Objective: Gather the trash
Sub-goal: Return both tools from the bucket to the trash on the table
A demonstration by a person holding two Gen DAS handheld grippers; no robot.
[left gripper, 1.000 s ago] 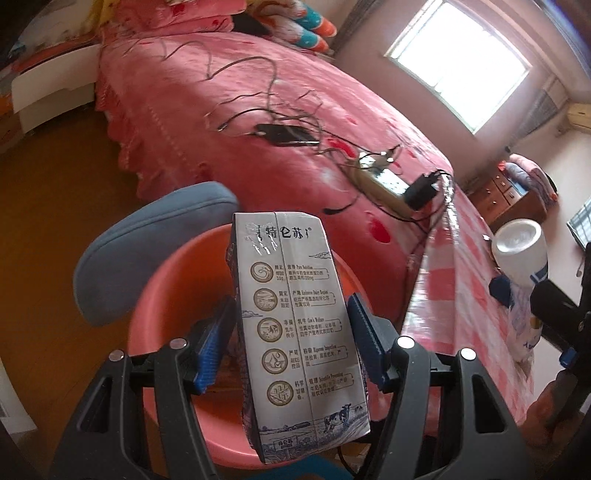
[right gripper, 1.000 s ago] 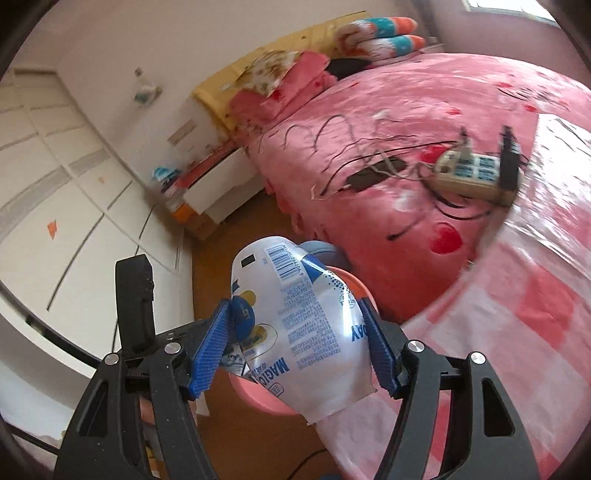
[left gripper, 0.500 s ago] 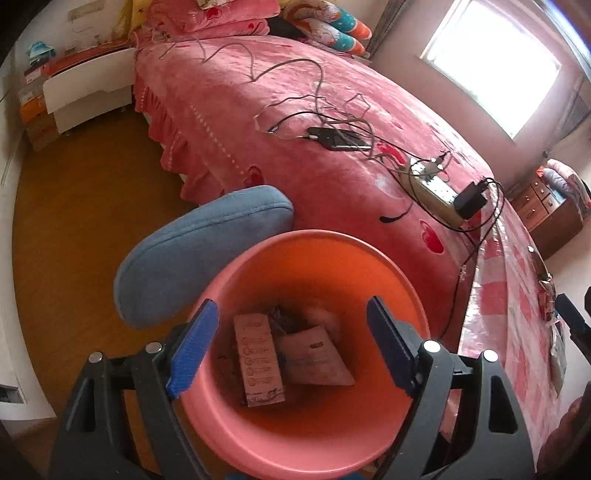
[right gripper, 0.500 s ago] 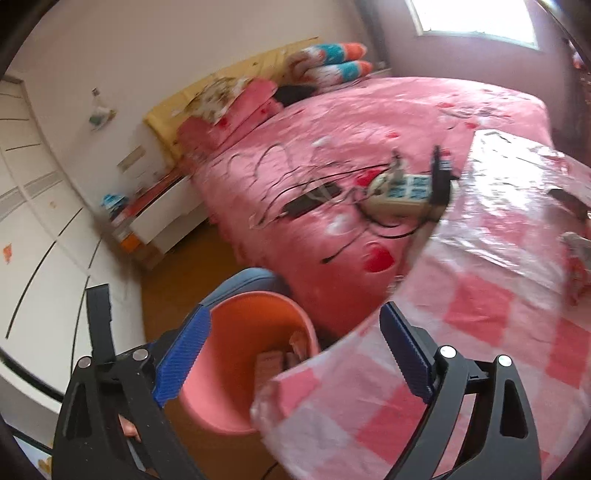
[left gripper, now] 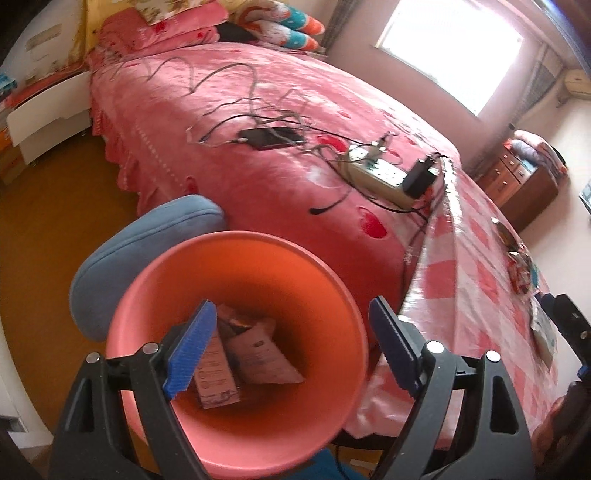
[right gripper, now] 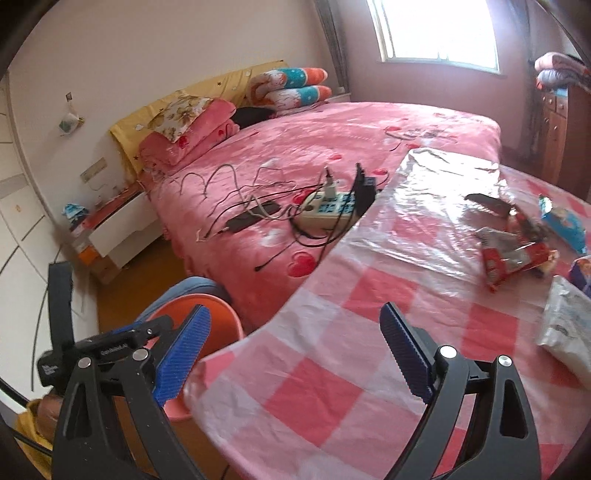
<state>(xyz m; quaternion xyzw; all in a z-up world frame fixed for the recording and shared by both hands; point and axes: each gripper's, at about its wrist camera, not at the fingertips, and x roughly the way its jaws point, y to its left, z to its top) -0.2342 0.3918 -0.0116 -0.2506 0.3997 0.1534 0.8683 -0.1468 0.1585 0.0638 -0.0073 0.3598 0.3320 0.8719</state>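
Now your left gripper (left gripper: 291, 347) hangs spread and empty above the round orange plastic bin (left gripper: 325, 280), cartons inside; your right gripper (right gripper: 295, 352), also spread, hovers beside it over the checked tablecloth (right gripper: 369, 317).

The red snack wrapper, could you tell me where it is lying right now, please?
In the right wrist view, the red snack wrapper lies on the checked tablecloth at the right, beside the blue packet and beyond the white bag.

Home bedroom, indicated by a bed (right gripper: 369, 140) covered in a pink bedspread, folded quilts (right gripper: 291, 88) stacked at the headboard, a bedside drawer unit (right gripper: 122, 229), a wooden dresser (right gripper: 561, 122), a curtained window (right gripper: 436, 33), a checked tablecloth (right gripper: 369, 350).
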